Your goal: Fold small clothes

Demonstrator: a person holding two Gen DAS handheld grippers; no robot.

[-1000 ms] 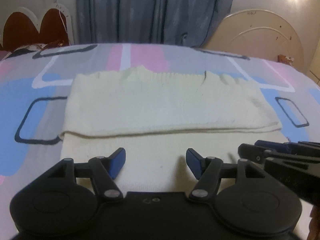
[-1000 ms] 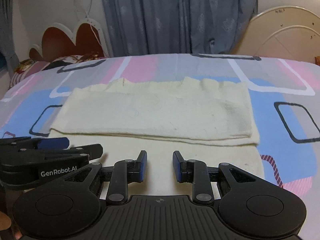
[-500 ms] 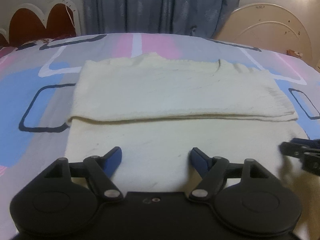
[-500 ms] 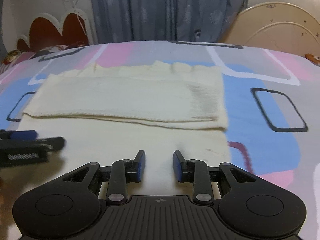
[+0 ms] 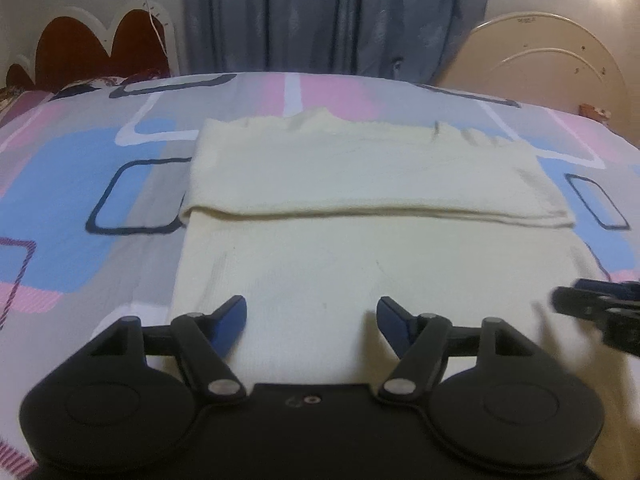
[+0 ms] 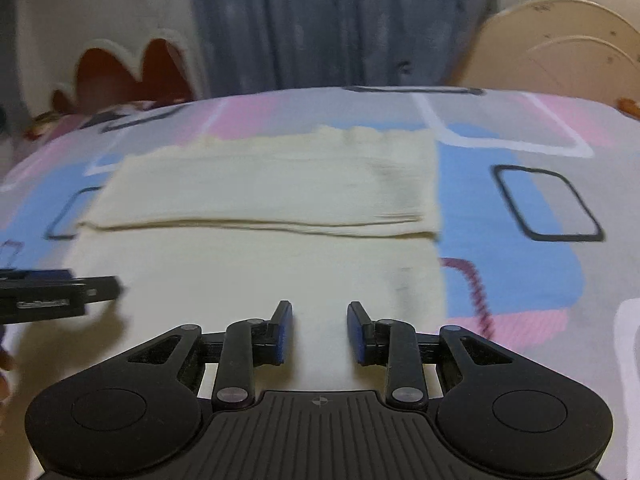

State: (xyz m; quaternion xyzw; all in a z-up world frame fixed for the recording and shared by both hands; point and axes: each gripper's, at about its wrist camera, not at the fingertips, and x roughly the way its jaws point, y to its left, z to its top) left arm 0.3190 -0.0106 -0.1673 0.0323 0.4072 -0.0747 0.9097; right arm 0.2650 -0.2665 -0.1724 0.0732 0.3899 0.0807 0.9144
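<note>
The left tool [image 5: 312, 312] and the right tool [image 6: 319, 330] have drawn apart sideways over the cream garment [image 5: 360, 208], the left tool's jaws just closing a little, empty.

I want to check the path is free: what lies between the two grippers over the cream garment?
Nothing but bare cream garment. In the left wrist view, plain knit runs from the left gripper to the right gripper at the edge; the right wrist view agrees.
</note>
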